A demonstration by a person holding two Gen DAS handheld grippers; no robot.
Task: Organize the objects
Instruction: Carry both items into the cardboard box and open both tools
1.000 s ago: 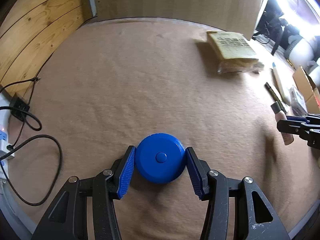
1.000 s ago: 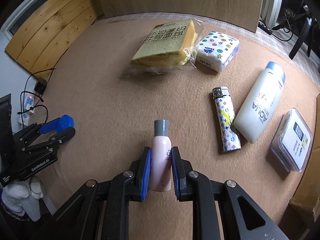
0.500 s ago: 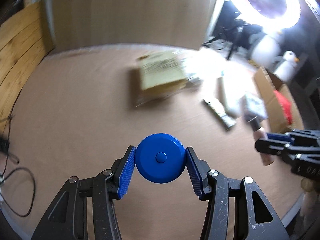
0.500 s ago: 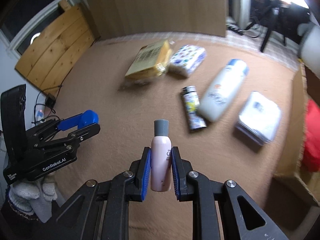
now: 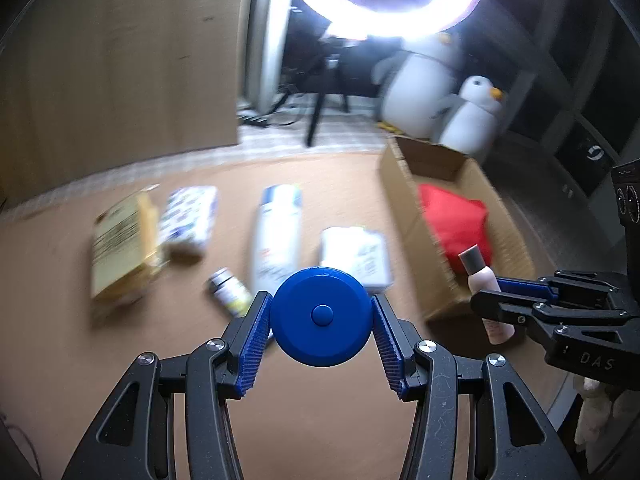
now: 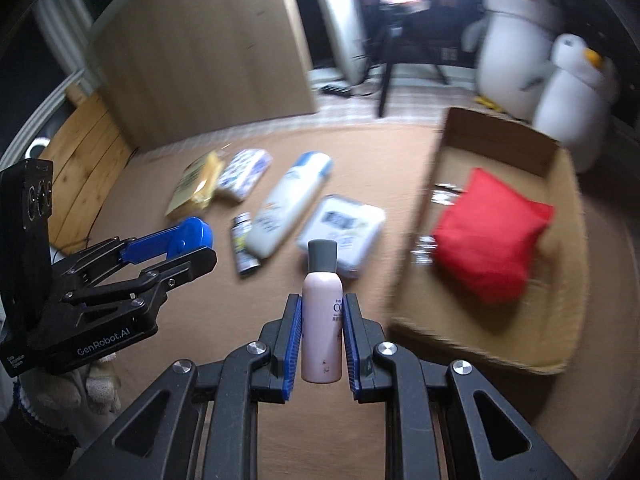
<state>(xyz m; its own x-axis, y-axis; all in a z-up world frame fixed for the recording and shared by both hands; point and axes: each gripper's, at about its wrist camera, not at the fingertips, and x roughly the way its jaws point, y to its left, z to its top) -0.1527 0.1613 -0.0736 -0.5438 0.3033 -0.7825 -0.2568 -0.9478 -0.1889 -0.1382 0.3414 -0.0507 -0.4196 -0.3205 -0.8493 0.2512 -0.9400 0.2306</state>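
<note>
Motion blur smears the bread bag (image 5: 120, 240) and bottle label (image 5: 276, 248)

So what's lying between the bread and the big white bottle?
The patterned tissue pack, shown in both wrist views, between bread and bottle.

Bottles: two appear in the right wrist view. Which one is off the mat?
The small pink bottle with the grey cap, clamped upright in the right gripper. The large white bottle lies on its side on the mat.

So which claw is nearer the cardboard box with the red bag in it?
Right. The right claw, gripping the pink bottle, is right beside the cardboard box; the left claw, holding the blue disc, sits farther off, over the loose items.
</note>
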